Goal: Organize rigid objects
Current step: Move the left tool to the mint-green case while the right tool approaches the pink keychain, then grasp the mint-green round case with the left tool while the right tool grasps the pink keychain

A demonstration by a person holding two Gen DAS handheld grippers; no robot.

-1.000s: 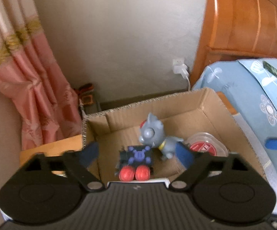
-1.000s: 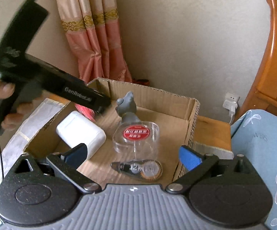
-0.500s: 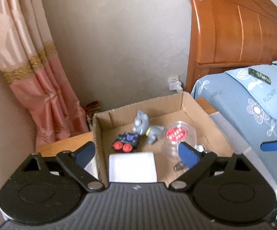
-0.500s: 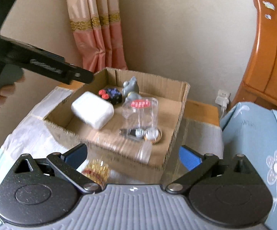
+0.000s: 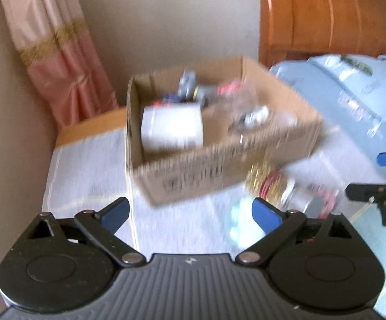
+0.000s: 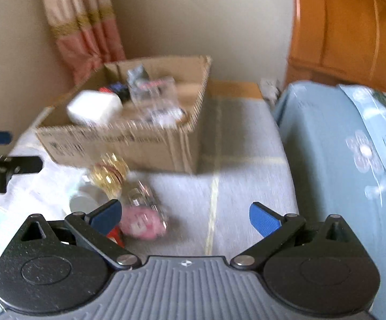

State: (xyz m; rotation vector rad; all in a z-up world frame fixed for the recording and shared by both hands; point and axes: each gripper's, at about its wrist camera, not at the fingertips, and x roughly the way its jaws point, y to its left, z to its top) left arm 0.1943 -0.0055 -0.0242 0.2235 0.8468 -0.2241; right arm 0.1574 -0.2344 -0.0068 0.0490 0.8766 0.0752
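Left wrist: cardboard box point(image 5: 219, 165) farther now

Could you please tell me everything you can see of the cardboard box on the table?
The cardboard box is a shallow, open-topped tray of brown corrugated card with dark, blurred print on its near wall. It sits upright on the pale cloth, near the wall and curtain. Inside lie a white block, a grey figure, a clear container with a red label and small blurred items. Neither gripper touches it.

Item count
One cardboard box point(image 6: 129, 144), one white case point(image 6: 94, 108), one grey figurine point(image 5: 189, 86), two grippers.
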